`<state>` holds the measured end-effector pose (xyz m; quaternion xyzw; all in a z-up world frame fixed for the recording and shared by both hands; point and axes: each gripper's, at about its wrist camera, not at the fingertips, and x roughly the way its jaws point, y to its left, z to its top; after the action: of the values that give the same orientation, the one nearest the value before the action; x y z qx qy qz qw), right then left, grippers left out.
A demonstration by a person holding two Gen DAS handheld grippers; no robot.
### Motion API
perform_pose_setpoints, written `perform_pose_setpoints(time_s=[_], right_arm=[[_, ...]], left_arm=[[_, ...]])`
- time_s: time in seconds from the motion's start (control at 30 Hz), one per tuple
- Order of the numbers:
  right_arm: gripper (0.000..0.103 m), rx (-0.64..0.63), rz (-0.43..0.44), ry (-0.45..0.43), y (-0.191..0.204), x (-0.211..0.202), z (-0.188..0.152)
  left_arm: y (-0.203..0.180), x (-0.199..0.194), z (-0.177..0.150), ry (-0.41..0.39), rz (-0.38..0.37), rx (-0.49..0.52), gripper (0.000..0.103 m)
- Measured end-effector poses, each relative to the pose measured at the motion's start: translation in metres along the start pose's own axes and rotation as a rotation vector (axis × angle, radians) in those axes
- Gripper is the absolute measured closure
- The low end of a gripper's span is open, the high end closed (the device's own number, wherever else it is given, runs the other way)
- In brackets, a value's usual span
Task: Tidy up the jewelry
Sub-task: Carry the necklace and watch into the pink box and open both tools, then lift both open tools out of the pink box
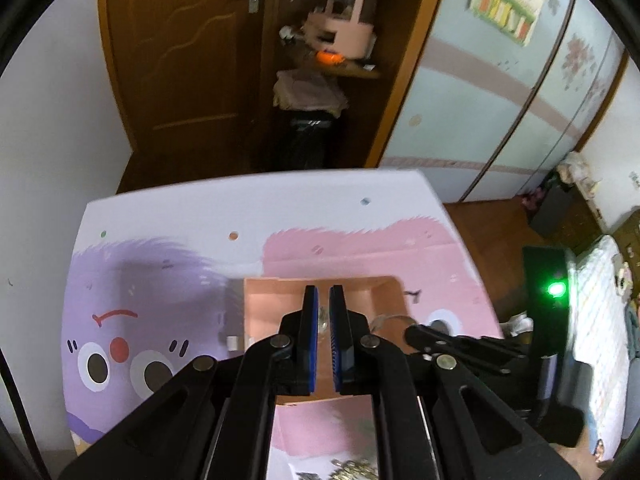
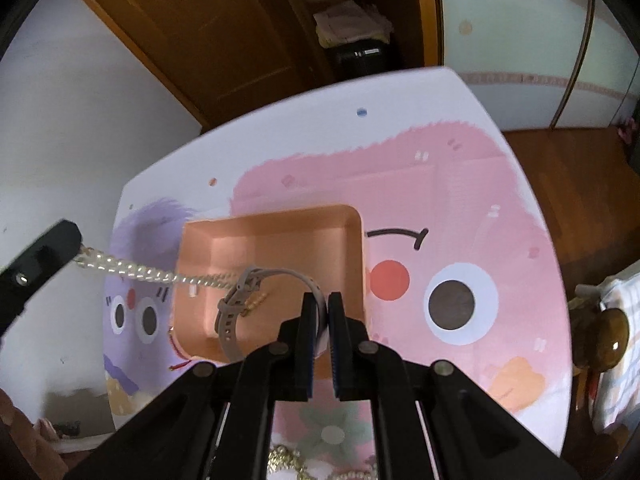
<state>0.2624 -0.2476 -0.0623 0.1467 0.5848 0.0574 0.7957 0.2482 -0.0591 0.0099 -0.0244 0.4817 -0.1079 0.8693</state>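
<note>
Clenching a grey watch band (image 2: 236,312), the right tool (image 2: 324,300) hangs over the pink tray (image 2: 276,228) at mid-bench (image 2: 500,280). The left tool (image 1: 324,294), nearly shut, pinches a silvery chain (image 2: 132,270) that stretches into the tray. More jewelry (image 2: 284,460) lies by the near edge.

A glossy metal chain (image 2: 132,270) and a matt rubbery grey watch strap (image 2: 236,308) hang over a smooth pink plastic tray (image 2: 276,236), frame centre, on a smooth printed table (image 2: 460,168); varnished wooden door (image 2: 224,40) behind.
</note>
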Motion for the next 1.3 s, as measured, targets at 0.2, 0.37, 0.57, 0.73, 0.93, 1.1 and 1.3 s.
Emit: perform_pose_setpoints(time_s=[0.2,0.37,0.57,0.73,0.93,1.1,1.3], right_arm=[[0.097,0.001,-0.010,0.031,0.001,0.031,0.000],[0.090,-0.008,-0.037,0.035,0.002,0.043,-0.004],[0.080,-0.015,-0.053,0.011,0.004,0.035,-0.012],[0.074,-0.011,-0.051,-0.022,0.003,0.021,-0.027],[0.074,-0.101,-0.116,-0.084,0.019,0.002,-0.058],[0.073,-0.181,-0.086,-0.064,0.031,-0.016,-0.077],[0.055,-0.248,-0.099,-0.151,0.042,-0.054,-0.103]], left_arm=[[0.013,0.044,-0.017,0.057,0.036,-0.012,0.093],[0.020,0.058,-0.035,0.077,0.064,-0.036,0.049],[0.029,0.034,-0.053,0.028,0.057,-0.072,0.028],[0.037,0.016,-0.071,0.015,0.026,-0.092,0.027],[0.040,-0.003,-0.093,0.053,0.019,-0.089,0.027],[0.047,-0.021,-0.111,0.053,0.017,-0.120,0.027],[0.051,-0.049,-0.132,0.020,0.031,-0.118,0.026]])
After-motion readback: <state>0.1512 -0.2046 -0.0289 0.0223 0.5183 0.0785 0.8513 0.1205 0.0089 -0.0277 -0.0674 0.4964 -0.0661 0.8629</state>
